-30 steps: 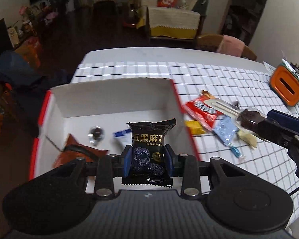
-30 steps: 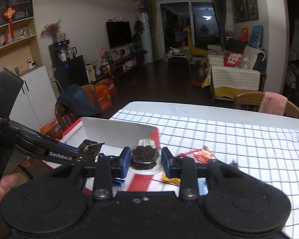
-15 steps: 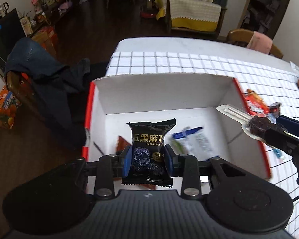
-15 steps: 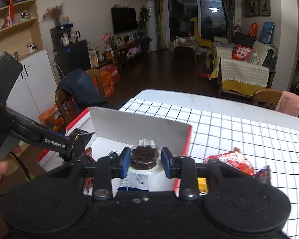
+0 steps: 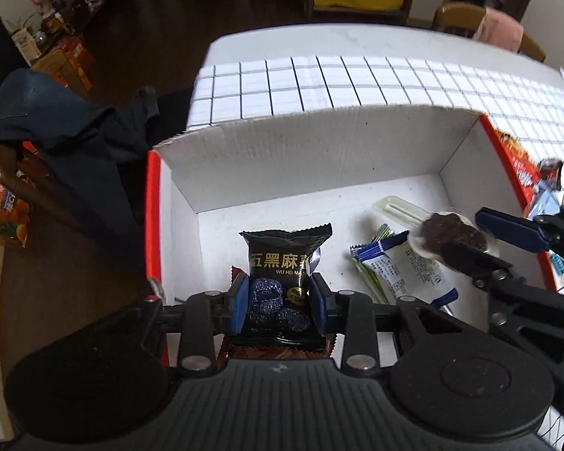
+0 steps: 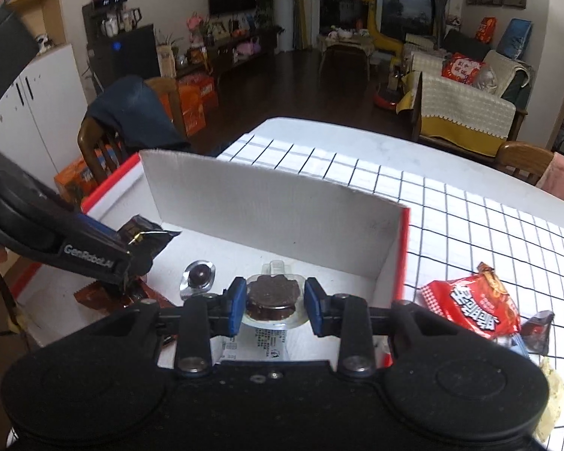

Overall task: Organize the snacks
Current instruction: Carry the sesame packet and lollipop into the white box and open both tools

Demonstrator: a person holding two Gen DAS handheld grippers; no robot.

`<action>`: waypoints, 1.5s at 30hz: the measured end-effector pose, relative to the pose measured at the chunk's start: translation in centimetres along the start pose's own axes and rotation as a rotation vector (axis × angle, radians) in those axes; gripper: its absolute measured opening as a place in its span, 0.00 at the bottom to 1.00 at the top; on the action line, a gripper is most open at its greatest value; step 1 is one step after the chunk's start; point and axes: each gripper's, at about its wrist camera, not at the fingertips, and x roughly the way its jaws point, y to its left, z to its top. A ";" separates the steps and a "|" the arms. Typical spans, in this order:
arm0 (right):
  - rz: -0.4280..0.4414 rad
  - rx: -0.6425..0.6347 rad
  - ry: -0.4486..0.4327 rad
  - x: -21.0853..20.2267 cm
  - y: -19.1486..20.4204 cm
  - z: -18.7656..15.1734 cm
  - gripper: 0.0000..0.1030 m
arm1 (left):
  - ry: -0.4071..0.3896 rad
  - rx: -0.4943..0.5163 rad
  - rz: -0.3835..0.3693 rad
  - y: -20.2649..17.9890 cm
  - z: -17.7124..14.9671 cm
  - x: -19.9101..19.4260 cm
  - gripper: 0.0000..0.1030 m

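My left gripper (image 5: pixel 278 302) is shut on a black snack packet with gold writing (image 5: pixel 284 259) and holds it over the left part of the white cardboard box (image 5: pixel 319 143). My right gripper (image 6: pixel 270 306) is shut on a clear-wrapped brown sweet on a stick (image 6: pixel 271 297) over the box's right part; it also shows in the left wrist view (image 5: pixel 451 231). In the box lie a white-and-blue sachet (image 5: pixel 402 263), a brown wrapper (image 6: pixel 105 295) and a small clear-wrapped dark candy (image 6: pixel 199 276).
The box (image 6: pixel 267 206) has red outer edges and stands at the table's left end on a checked cloth (image 6: pixel 470 218). A red snack packet (image 6: pixel 473 306) and small wrapped sweets (image 6: pixel 539 329) lie right of the box. A chair with a dark jacket (image 5: pixel 56 124) stands beside the table.
Both grippers have moved left with their snacks, from the box's right side to over its inside, and have come lower towards the box floor.
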 end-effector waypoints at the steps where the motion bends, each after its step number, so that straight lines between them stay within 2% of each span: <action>1: 0.002 -0.005 0.011 0.3 0.2 0.0 0.31 | 0.008 0.002 0.002 0.0 0.3 0.3 0.32; 9: 0.025 -0.012 0.079 1.4 0.6 -0.1 0.31 | 0.078 0.026 0.004 -0.3 1.2 1.8 0.33; 18: 0.041 0.012 0.117 1.7 0.2 0.0 0.34 | 0.079 0.044 0.004 -0.8 1.3 1.6 0.33; 24: 0.047 0.027 0.102 0.8 0.0 0.0 0.38 | 0.038 0.049 -0.006 -0.9 0.9 0.5 0.38; 30: 0.062 0.049 0.065 -0.9 -0.2 0.2 0.46 | -0.009 0.037 -0.005 -0.8 0.1 -0.9 0.52; 34: 0.062 0.061 0.036 -2.3 -0.3 0.3 0.51 | -0.044 0.035 -0.012 -0.9 -0.6 -2.2 0.53; 37: 0.061 0.072 0.016 -3.3 -0.3 0.3 0.53 | -0.082 0.041 -0.013 -1.2 -1.3 -3.5 0.61; 45: 0.073 0.095 -0.042 -6.4 -0.3 0.0 0.64 | -0.174 0.048 -0.026 -2.0 -3.0 -6.8 0.67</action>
